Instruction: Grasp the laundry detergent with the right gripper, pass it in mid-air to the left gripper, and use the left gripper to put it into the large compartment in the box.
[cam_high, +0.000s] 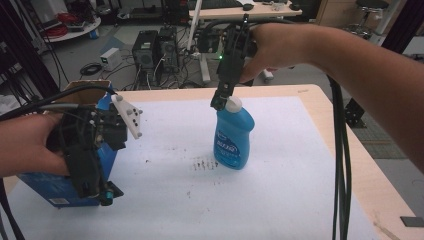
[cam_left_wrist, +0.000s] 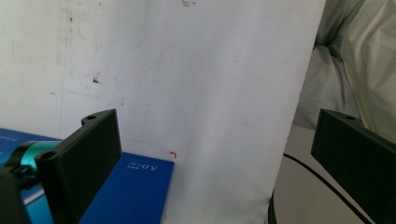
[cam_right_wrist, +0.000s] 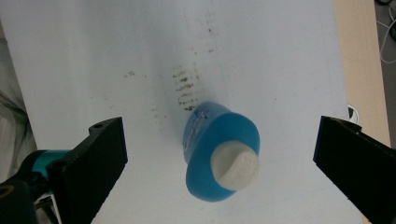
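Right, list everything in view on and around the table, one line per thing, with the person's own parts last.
bottle: one, blue with a white cap, upright mid-table
box: one, blue, open-topped with brown inner flaps, at the table's left edge
dark smudges: one patch, brownish, just left of the bottle's base
table: one, light wood under a white sheet
computer towers: two, dark, on the floor beyond the table
left gripper: one, black, jaws open, by the box
right gripper: one, black, jaws open above the bottle's cap
hands: two, each holding a gripper
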